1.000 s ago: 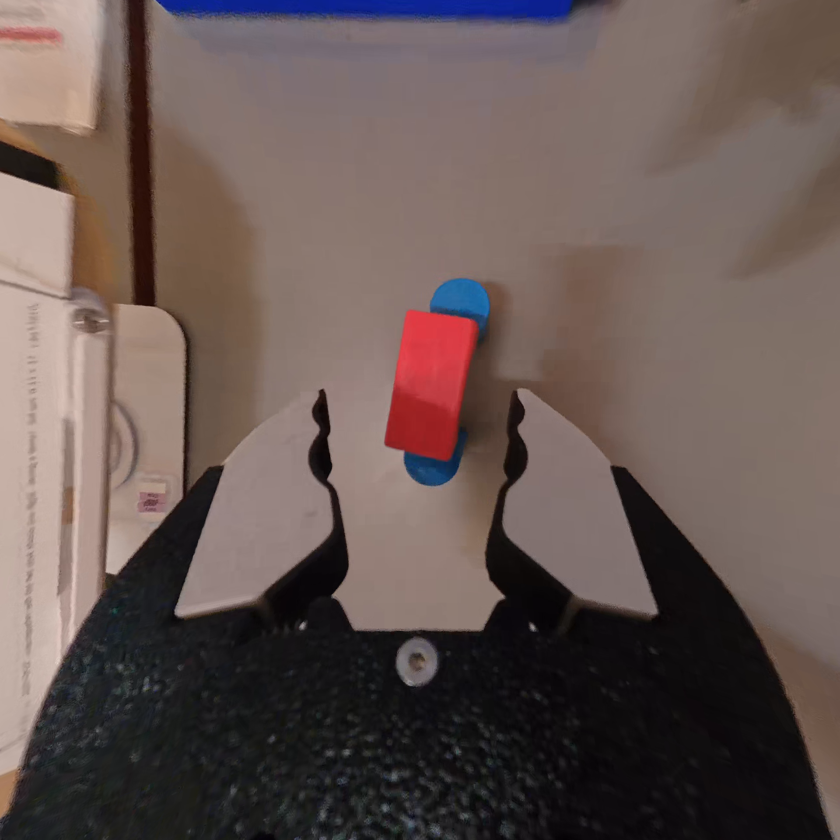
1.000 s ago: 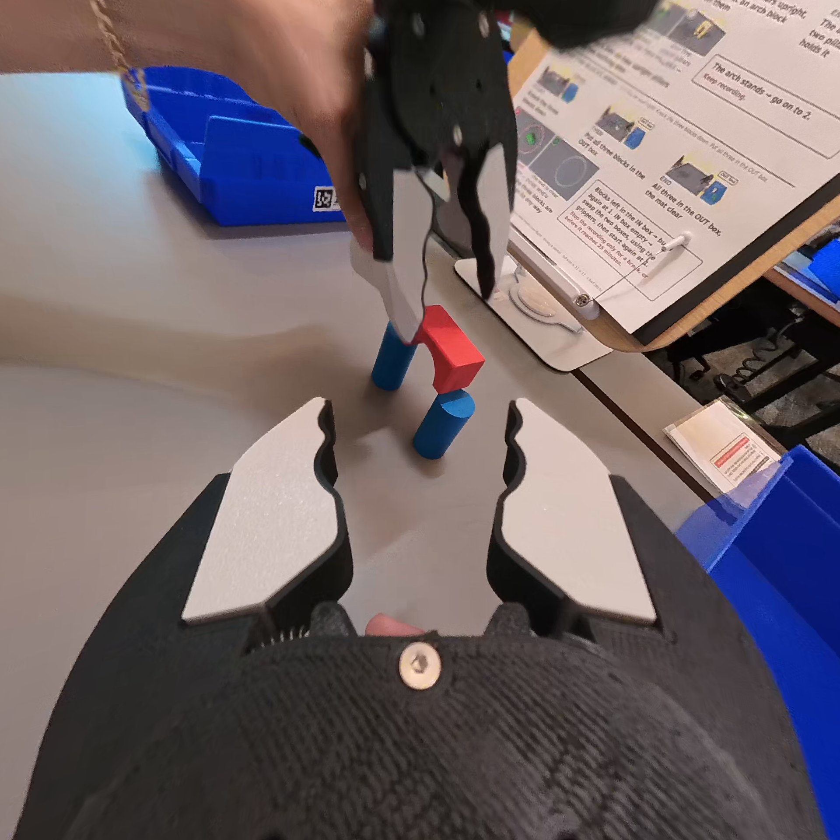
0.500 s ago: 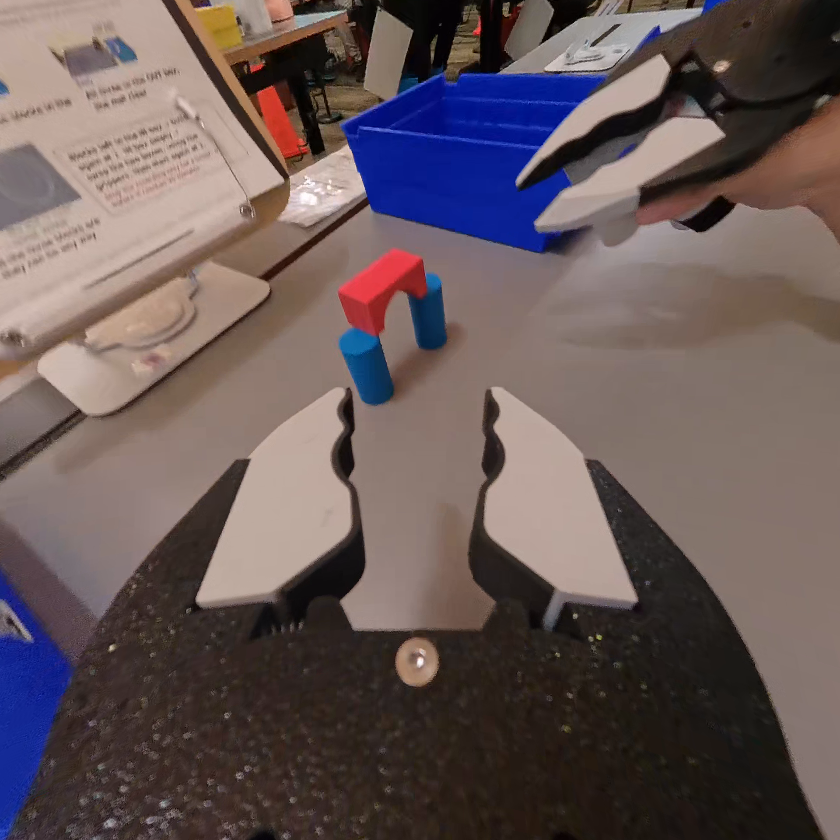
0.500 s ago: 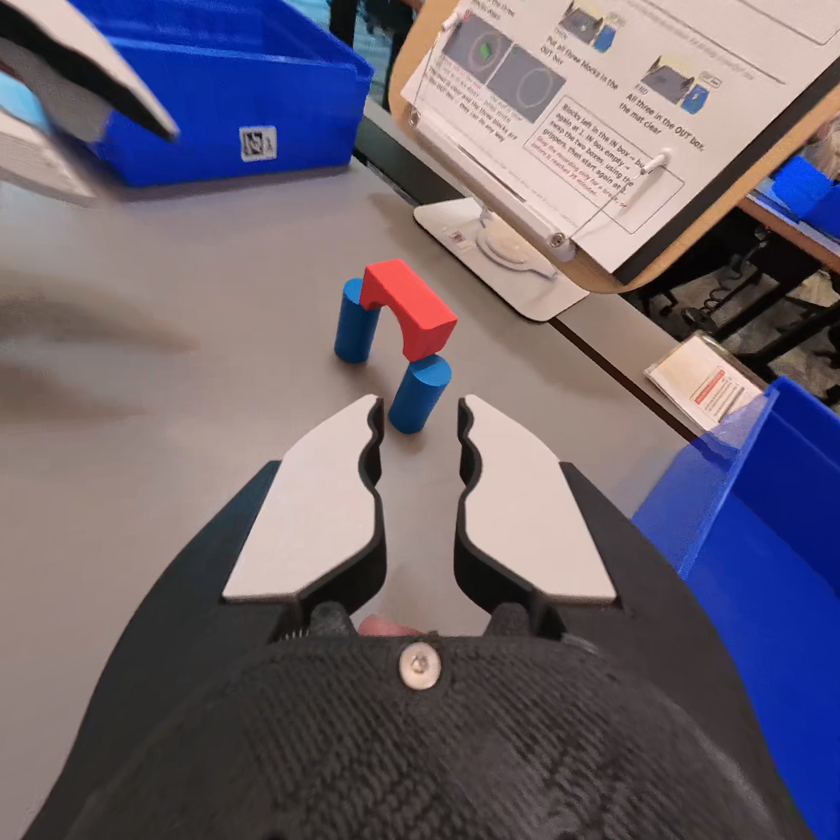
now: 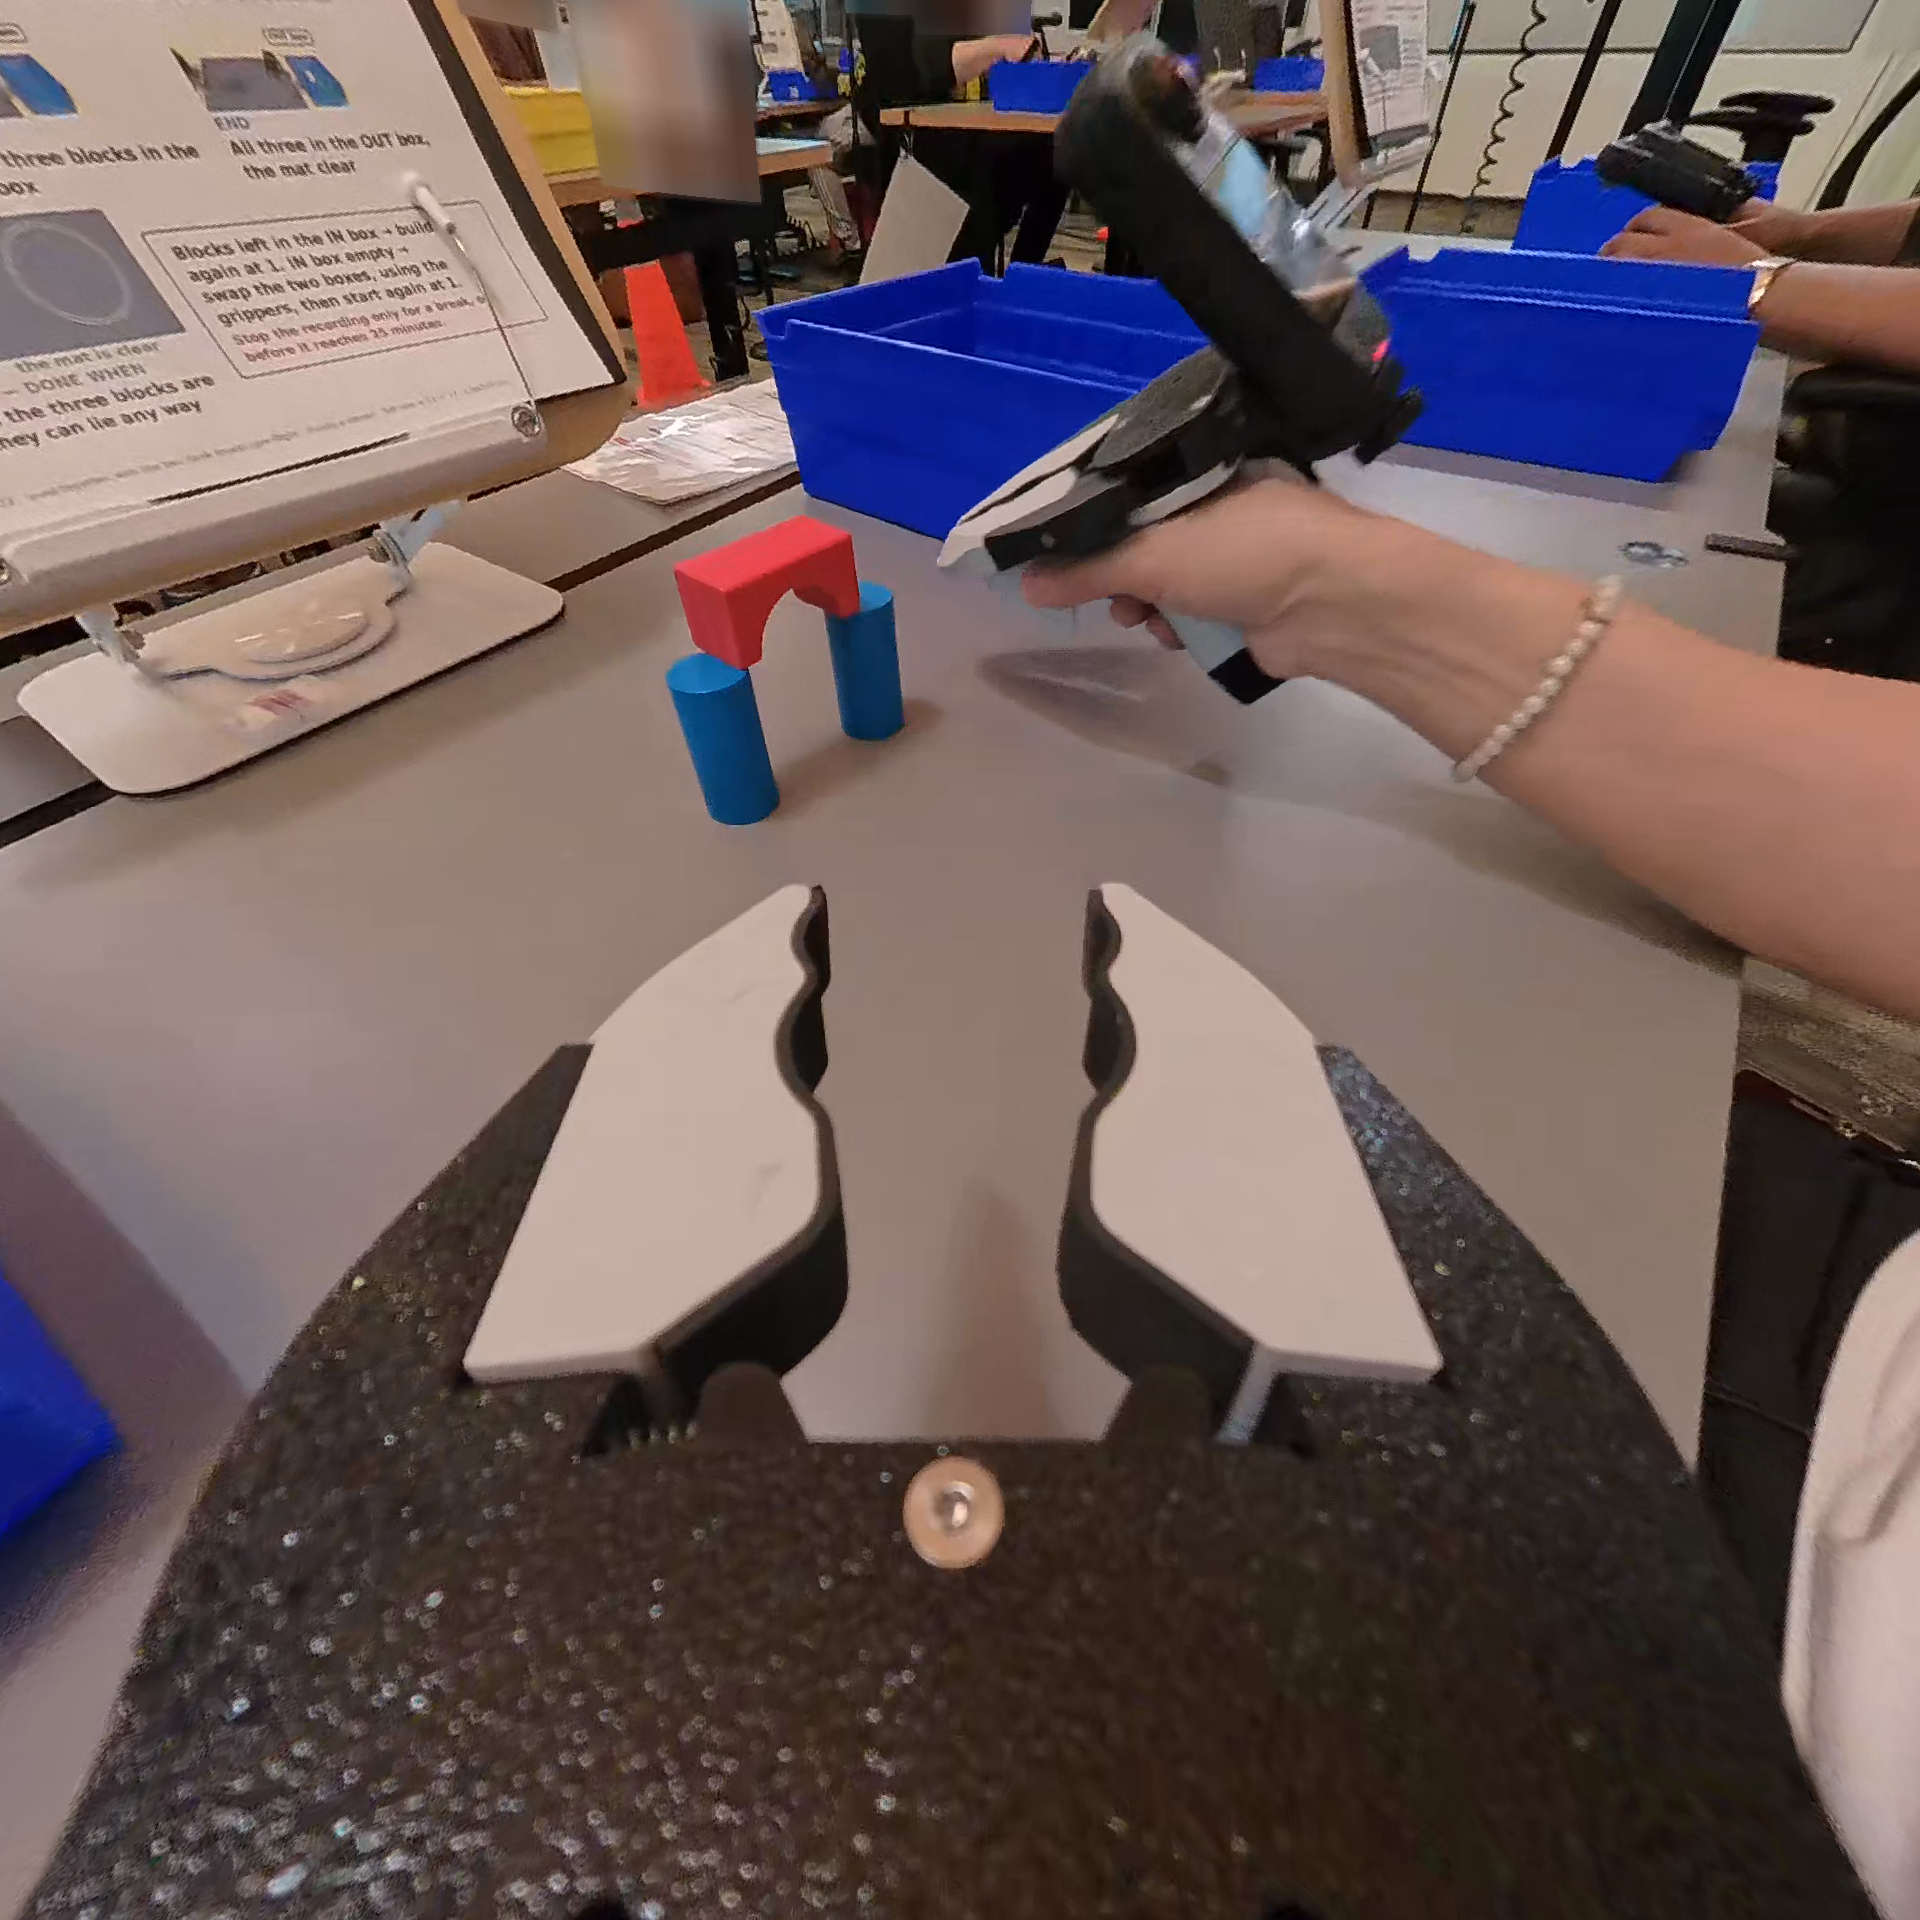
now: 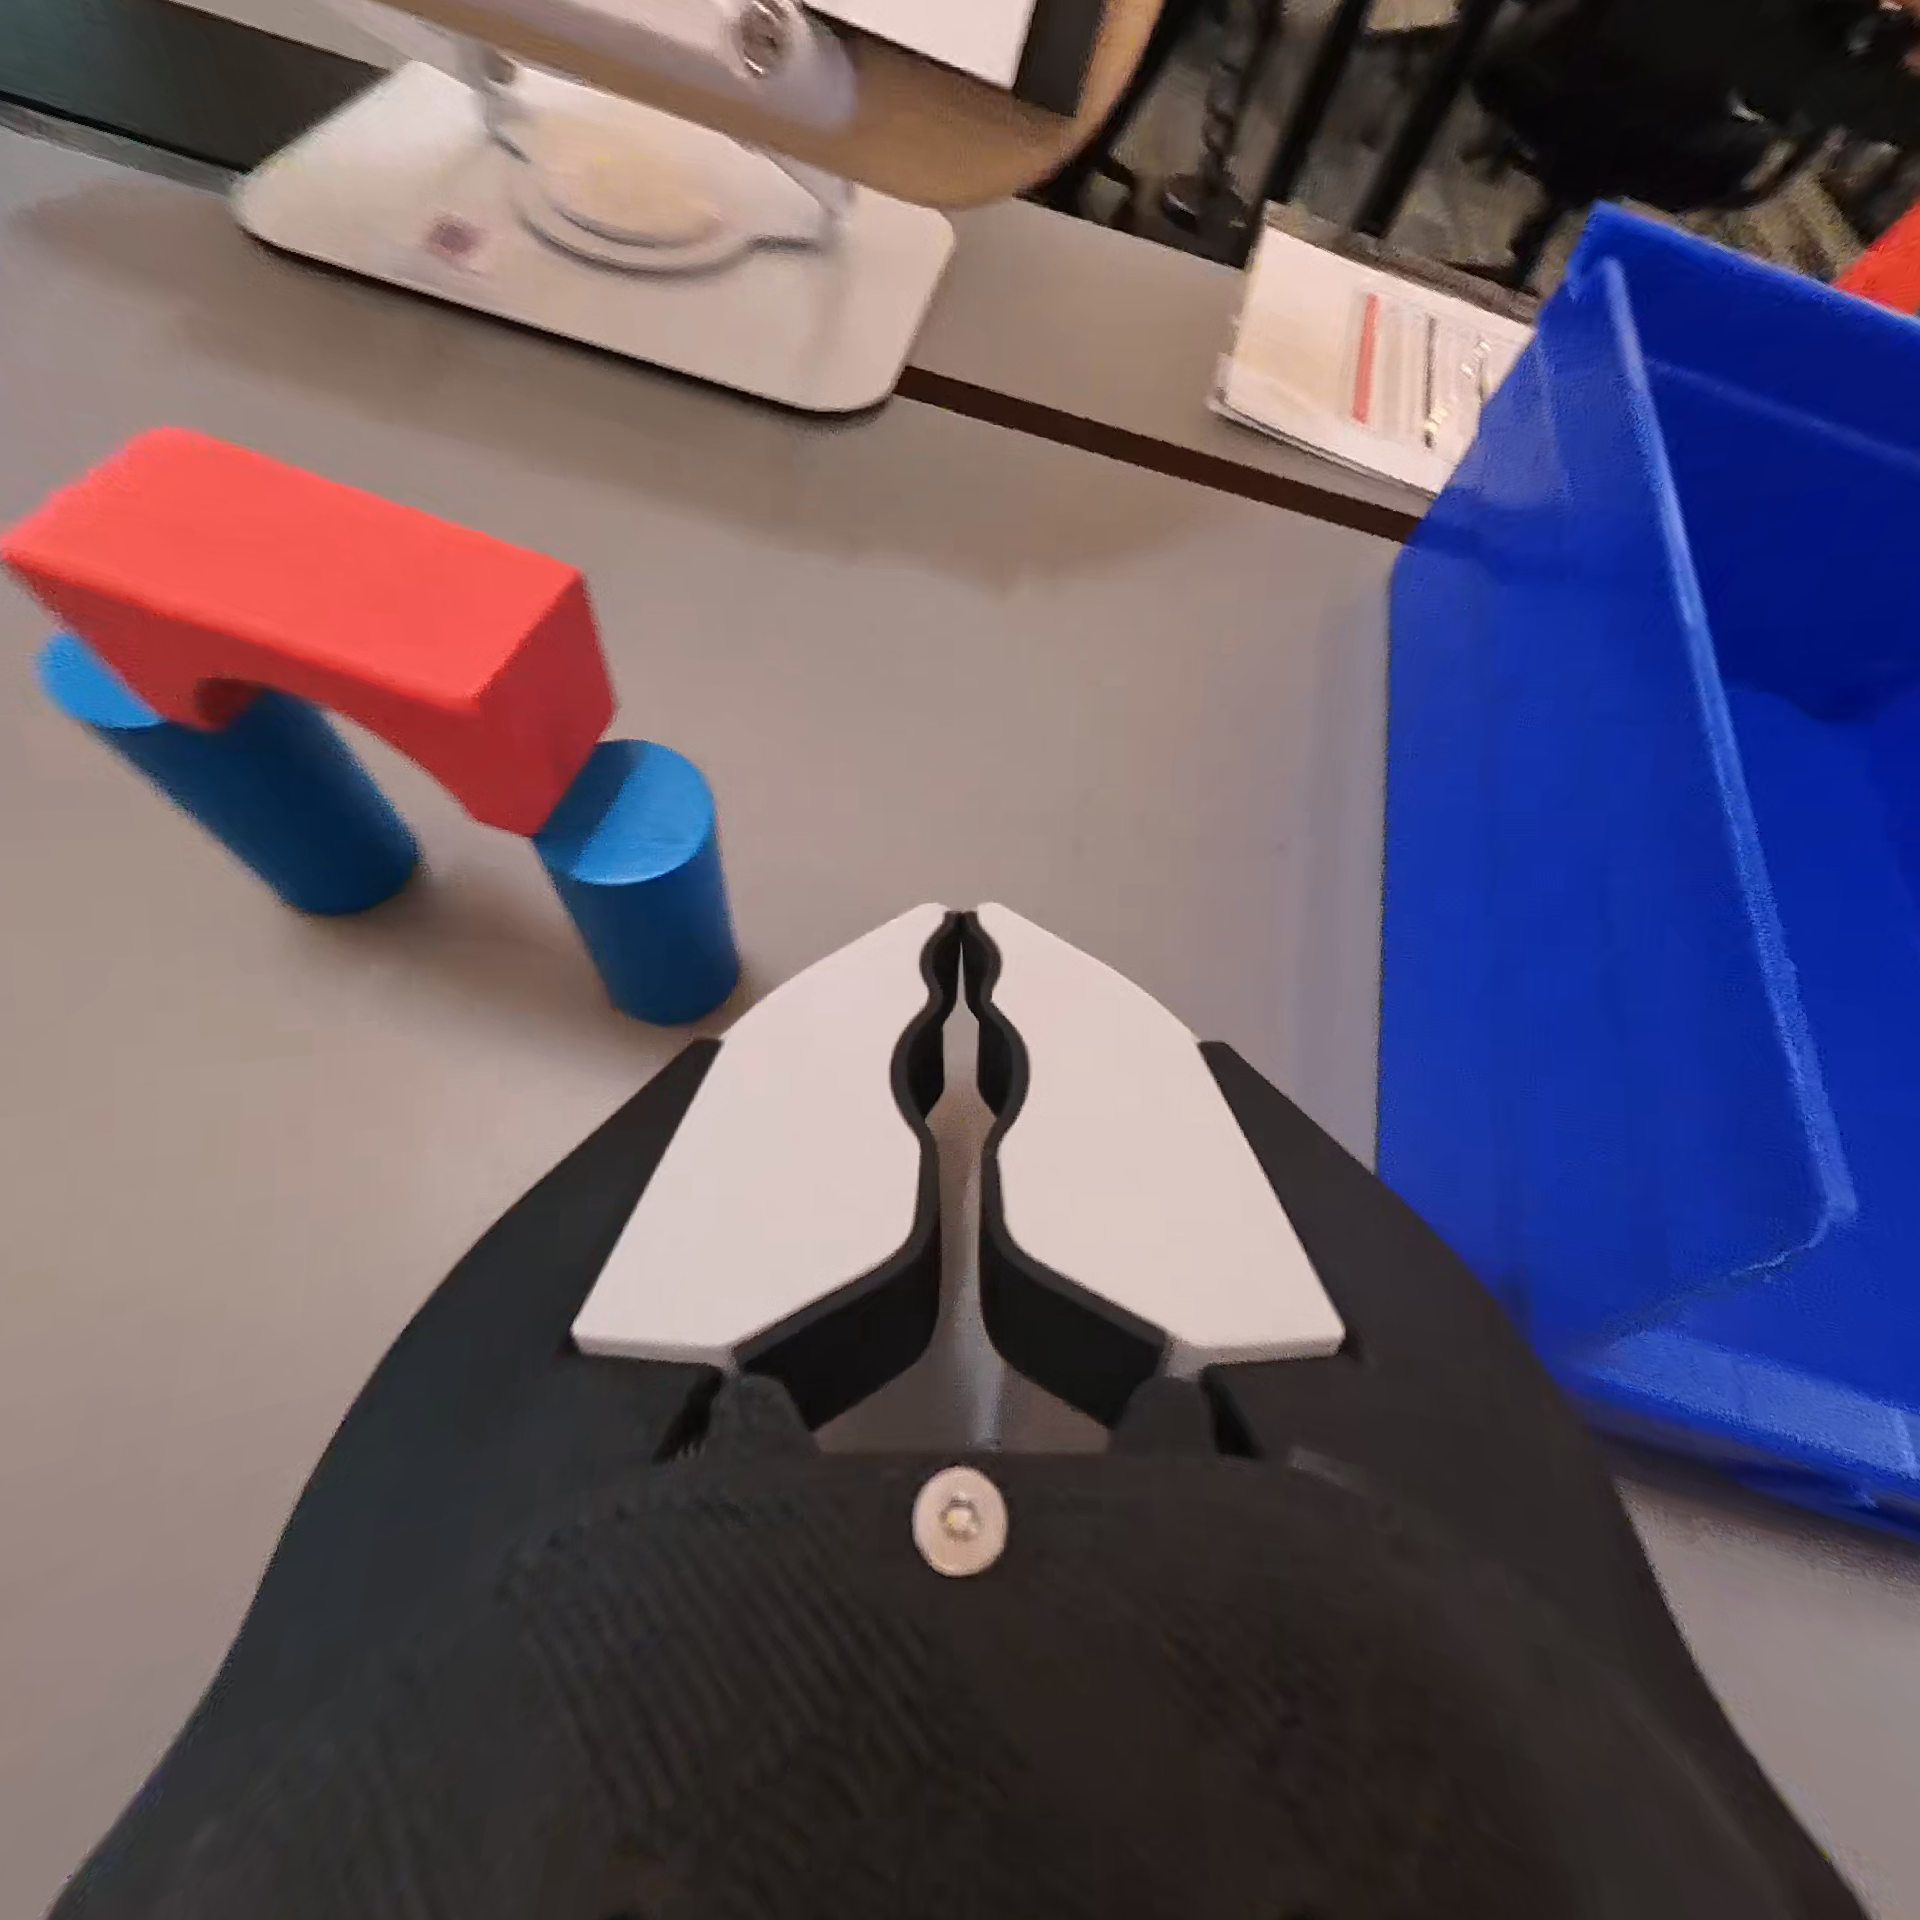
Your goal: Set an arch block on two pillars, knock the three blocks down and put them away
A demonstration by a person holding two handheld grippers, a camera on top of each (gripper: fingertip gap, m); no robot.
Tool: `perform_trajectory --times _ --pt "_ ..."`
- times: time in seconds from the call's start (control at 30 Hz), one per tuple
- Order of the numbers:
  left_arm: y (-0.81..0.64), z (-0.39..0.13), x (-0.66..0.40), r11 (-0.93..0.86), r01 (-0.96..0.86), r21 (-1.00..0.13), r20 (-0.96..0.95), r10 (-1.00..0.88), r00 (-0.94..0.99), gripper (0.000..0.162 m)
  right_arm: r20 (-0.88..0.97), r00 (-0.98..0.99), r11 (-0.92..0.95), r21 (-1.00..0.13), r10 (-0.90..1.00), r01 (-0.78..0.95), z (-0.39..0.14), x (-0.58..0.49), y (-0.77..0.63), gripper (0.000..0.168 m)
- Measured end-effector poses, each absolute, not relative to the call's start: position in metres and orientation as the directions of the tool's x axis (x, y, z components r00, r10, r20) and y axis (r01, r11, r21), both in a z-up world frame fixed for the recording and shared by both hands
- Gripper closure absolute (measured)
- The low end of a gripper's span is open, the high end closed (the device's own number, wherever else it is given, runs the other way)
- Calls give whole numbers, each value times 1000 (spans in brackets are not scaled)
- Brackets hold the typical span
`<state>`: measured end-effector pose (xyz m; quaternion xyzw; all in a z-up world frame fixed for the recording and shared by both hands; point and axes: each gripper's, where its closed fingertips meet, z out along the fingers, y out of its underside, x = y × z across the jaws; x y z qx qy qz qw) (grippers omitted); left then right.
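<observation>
The left gripper [image 5: 951, 904], black with pale grey finger plates, fills the lower half of its own view with its jaws standing moderately apart and nothing between them. It hovers over the grey tabletop [image 5: 312, 935], a little back from the small arch just above the frame's centre.

That arch is a red wooden bridge block [image 5: 764, 587] resting across the tops of two upright blue wooden cylinders [image 5: 722, 738]. It sits off-centre on the nearer one, covering only part of its top. As far as the pictures show, the arch stands complete and free of both grippers.

The right gripper [image 6: 961, 920] has its jaws closed tip to tip, holding nothing. In its own view it lies just beside the nearer blue cylinder, at the centre of the frame, apparently not touching. In the left wrist view a hand [image 5: 1226, 582] holds it right of the arch.

A blue plastic bin [image 6: 1662, 831] stands at the right of the right wrist view. A second blue bin [image 5: 935, 384] lies beyond the arch, and a white instruction stand [image 5: 291, 644] sits at the upper left.
</observation>
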<state>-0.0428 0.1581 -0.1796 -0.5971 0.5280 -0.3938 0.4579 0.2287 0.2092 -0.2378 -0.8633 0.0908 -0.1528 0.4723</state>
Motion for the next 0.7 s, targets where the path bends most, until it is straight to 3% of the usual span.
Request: perform_trajectory --times 0.17,0.4,0.5,0.57,0.7 --pt "149 -178 -49 -40 -238 -971 7 -991 137 118 123 903 -490 -865 -411 -105 -243 236 214 168" --pt "141 -180 -52 -46 -230 -972 20 -993 114 118 43 947 -496 -859 -317 -127 -245 199 260 168" --pt "140 -182 -54 -56 -230 -972 30 -993 112 119 30 999 -486 -873 37 44 -230 123 298 168" --pt "141 -185 -56 -56 -241 -969 29 -993 116 119 170 961 -536 -802 218 264 -238 87 302 168" --pt "144 -191 -59 -68 -257 -964 38 -992 122 119 423 865 -504 -704 268 500 -233 73 300 168"
